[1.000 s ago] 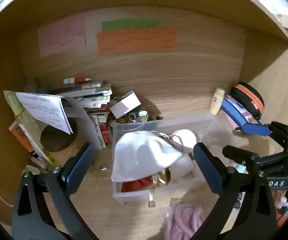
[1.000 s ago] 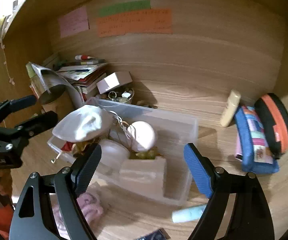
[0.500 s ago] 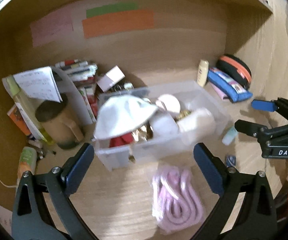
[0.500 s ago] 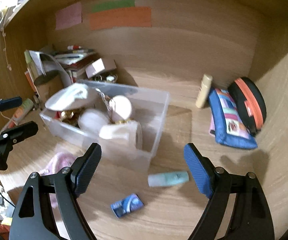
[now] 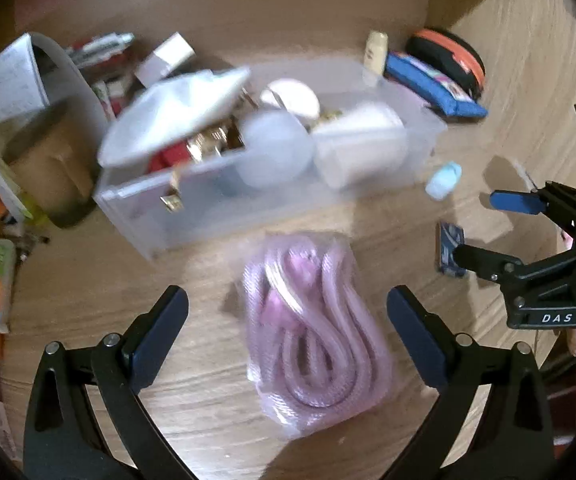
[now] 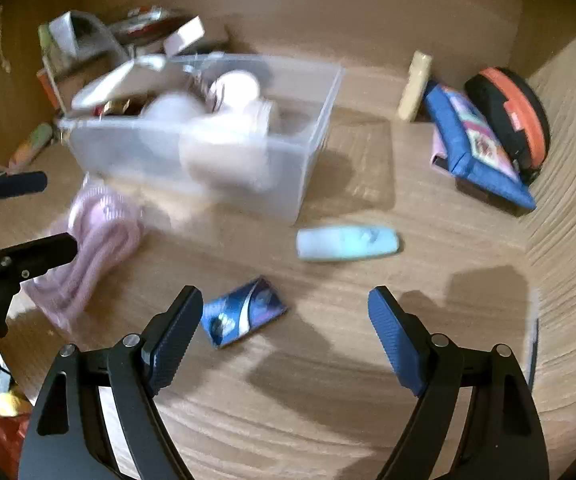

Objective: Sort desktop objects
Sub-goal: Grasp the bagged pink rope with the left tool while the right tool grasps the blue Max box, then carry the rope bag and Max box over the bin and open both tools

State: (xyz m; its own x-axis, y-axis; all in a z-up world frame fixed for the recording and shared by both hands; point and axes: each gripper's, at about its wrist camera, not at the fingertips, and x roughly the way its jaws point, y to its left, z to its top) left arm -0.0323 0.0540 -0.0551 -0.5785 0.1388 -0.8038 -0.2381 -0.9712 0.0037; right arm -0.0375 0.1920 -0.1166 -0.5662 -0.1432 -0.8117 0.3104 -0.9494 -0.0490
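The left gripper (image 5: 285, 320) hangs wide open and empty over the bagged pink cord (image 5: 316, 332), which lies on the desk (image 5: 87, 300) in front of the clear bin (image 5: 420, 136); the right gripper (image 6: 285, 320), equally spread and empty, faces a blue packet (image 6: 243, 312) and pale tube (image 6: 348, 242) (both loose); lower squarely, pinch the bag's middle.

The desk (image 6: 328, 420) is light brown wood with a grain pattern. The storage box (image 5: 271, 200) is clear plastic. The bagged cord (image 5: 316, 344) is pale pink, and the small tube (image 6: 348, 243) is light blue. The flat packet (image 6: 243, 312) is dark blue with white marks. The pencil case (image 6: 476, 148) is blue with a colourful printed panel, and the round pouch (image 6: 512, 116) is black with an orange band.
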